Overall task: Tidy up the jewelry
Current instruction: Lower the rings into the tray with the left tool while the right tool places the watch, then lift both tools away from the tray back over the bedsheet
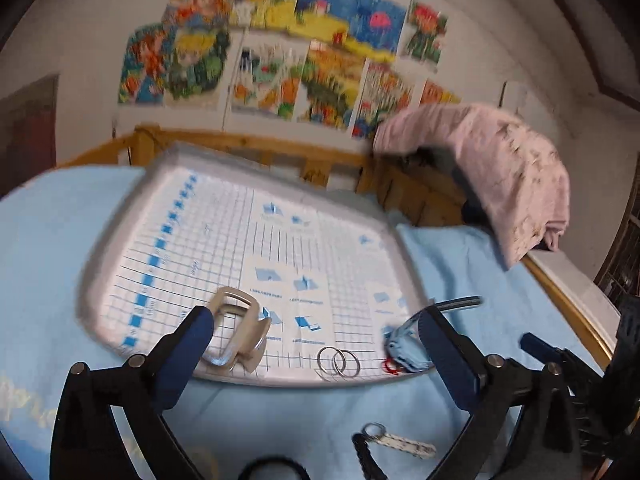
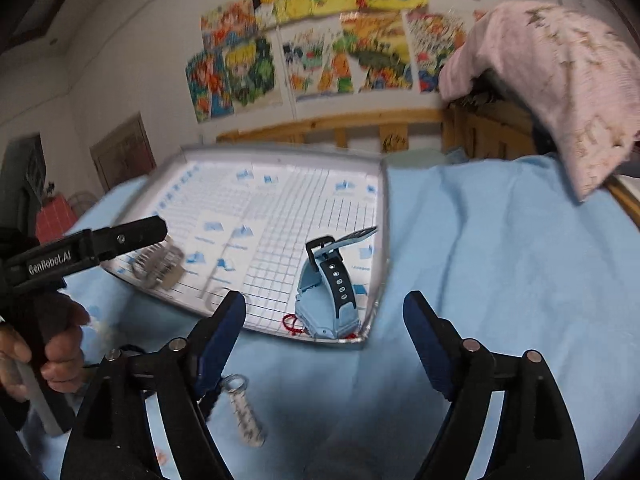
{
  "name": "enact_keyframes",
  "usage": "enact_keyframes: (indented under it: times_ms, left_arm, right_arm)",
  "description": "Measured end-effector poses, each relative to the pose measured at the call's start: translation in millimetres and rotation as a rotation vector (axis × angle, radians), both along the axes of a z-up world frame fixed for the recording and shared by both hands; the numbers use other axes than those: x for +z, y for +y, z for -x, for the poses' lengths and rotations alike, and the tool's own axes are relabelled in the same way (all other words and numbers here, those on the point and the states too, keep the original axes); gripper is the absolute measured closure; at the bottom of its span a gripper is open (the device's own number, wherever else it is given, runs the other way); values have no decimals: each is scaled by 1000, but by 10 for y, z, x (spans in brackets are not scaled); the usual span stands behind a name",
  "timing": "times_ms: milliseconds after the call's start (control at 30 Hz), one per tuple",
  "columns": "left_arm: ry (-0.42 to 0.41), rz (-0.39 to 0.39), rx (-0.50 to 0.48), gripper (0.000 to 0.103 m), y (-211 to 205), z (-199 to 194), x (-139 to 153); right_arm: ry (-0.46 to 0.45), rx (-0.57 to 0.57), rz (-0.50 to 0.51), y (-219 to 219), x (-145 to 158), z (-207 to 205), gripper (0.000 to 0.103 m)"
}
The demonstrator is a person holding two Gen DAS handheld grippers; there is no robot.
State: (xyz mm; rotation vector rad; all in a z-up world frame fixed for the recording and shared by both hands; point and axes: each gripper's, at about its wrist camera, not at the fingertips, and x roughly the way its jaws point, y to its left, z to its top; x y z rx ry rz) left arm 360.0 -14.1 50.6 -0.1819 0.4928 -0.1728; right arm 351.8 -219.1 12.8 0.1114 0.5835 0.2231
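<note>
On the blue-sheeted bed (image 1: pixel 452 264), a white grid-printed tray (image 1: pixel 280 240) holds a silver metal hair clip (image 1: pixel 236 332), two silver rings (image 1: pixel 338 361) and a light-blue strap watch (image 2: pixel 326 288) | left gripper (image 1: pixel 316 336) fingers spread, released | right gripper (image 2: pixel 324 316) fingers spread, released.

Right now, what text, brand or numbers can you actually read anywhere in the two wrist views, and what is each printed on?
"GenRobot.AI": white lettering on the side of the left gripper, seen from the right wrist view.
Captions and figures printed on the grid sheet lining the tray: too blurred to read.
Pale lettering on the blue cloth at the left edge: too faint to read.
Watch and wall pictures: no legible text.
</note>
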Motion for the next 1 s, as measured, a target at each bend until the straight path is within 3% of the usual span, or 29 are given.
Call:
enact_keyframes:
  times_ms: [100,267,433,667,1000]
  left_arm:
    - [-66,-38,19,0,-16,356,67]
    - [-155,-41,31,0,46,981,105]
    - [-187,-58,42,0,112,1480,76]
    - [-169,-101,81,0,334,2062,-97]
    - [-69,-163,142,0,628,2416,-486]
  right_arm:
    - [-71,-19,-24,-97,120,342,6]
    - [-167,-30,-41,-184,288,912,4]
    - [-235,-46,-24,-167,390,1437,4]
    - [-279,-49,3,-80,376,2064,4]
    - [-212,-9,61,177,39,2542,4]
